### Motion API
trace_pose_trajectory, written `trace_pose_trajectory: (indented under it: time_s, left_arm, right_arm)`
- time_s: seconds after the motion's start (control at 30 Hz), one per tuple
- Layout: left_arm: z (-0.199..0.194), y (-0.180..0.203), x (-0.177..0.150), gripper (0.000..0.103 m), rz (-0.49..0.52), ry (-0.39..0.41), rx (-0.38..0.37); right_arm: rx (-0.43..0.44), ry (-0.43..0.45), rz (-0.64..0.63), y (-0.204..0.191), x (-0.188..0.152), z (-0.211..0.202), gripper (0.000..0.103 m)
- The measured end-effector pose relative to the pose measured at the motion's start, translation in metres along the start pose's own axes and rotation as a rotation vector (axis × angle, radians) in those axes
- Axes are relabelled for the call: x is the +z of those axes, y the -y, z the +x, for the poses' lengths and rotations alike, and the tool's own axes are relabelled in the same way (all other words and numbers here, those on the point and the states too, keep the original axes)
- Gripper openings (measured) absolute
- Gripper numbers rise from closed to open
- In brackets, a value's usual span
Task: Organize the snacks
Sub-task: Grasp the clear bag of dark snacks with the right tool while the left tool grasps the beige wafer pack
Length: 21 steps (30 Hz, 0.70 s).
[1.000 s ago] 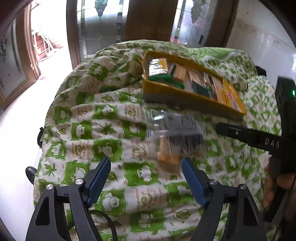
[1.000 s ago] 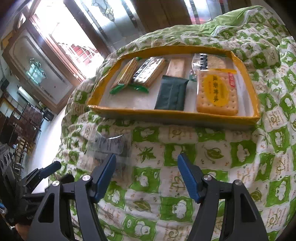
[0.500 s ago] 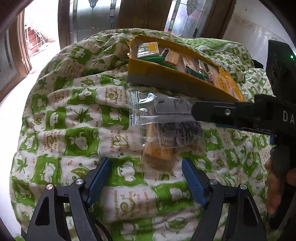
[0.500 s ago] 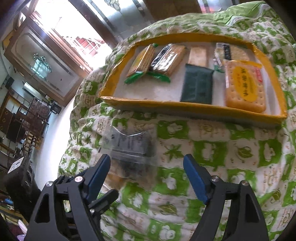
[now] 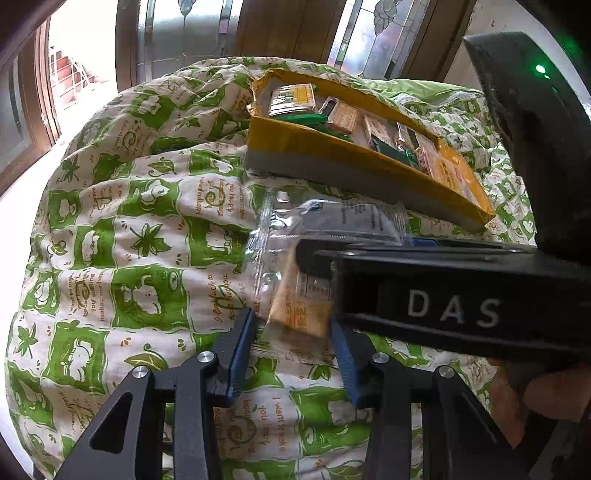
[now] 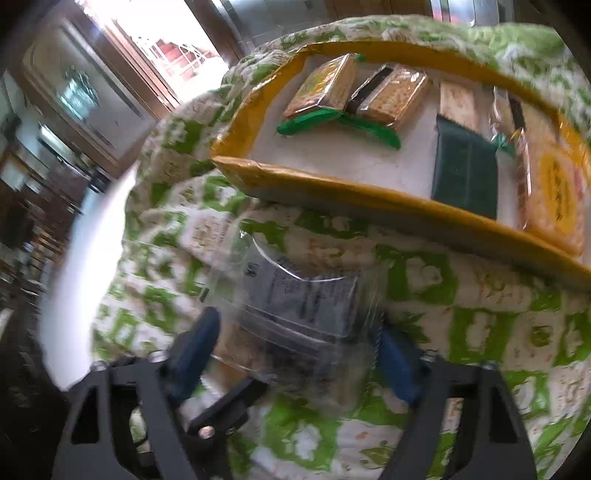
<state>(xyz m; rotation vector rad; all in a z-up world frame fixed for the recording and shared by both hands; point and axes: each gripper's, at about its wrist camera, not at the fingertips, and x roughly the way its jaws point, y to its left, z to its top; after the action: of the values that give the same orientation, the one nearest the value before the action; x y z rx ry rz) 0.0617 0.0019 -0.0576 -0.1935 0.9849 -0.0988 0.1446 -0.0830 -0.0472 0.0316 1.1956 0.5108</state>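
Snack packet [image 5: 306, 295]: clear wrapper with a printed label, a tan biscuit inside; lies on the green-and-white quilt [image 5: 140, 236], just in front of the yellow tray [image 5: 332, 155].
Left gripper [image 5: 291, 345]: blue pads sit on either side of the packet's near end, very close to it; whether they press it cannot be told.
Right gripper [image 6: 295, 354]: reaches in from the right in the left wrist view, its black finger marked "DAS" crossing over the packet; in its own blurred view the packet [image 6: 303, 306] fills the gap between the blue pads, which stand wide apart; contact cannot be told.
Yellow tray [image 6: 332, 184]: on the quilt beyond the packet, white floor inside.
Tray contents: two biscuit packs with green ends [image 6: 321, 92] at the left, a dark green pack [image 6: 465, 173] in the middle, a large biscuit pack with a yellow label [image 6: 554, 192] at the right.
Background: wooden doors with patterned glass [image 5: 288, 29].
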Motion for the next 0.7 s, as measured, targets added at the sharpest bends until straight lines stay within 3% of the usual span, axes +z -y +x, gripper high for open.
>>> trace_pose_trajectory:
  time_s: [0.17, 0.57, 0.7]
  left_arm:
    - [0.001, 0.000, 0.004, 0.044, -0.002, -0.018, -0.003]
    - [0.020, 0.022, 0.019, 0.049, 0.133, -0.068, 0.072]
    - [0.022, 0.025, 0.022, 0.044, 0.153, -0.061, 0.082]
  right_arm:
    - [0.004, 0.040, 0.040, 0.012, -0.001, -0.011, 0.042]
    - [-0.021, 0.046, 0.189, 0.061, -0.023, -0.040, 0.038]
    - [-0.022, 0.041, 0.240, 0.077, -0.034, -0.048, 0.038]
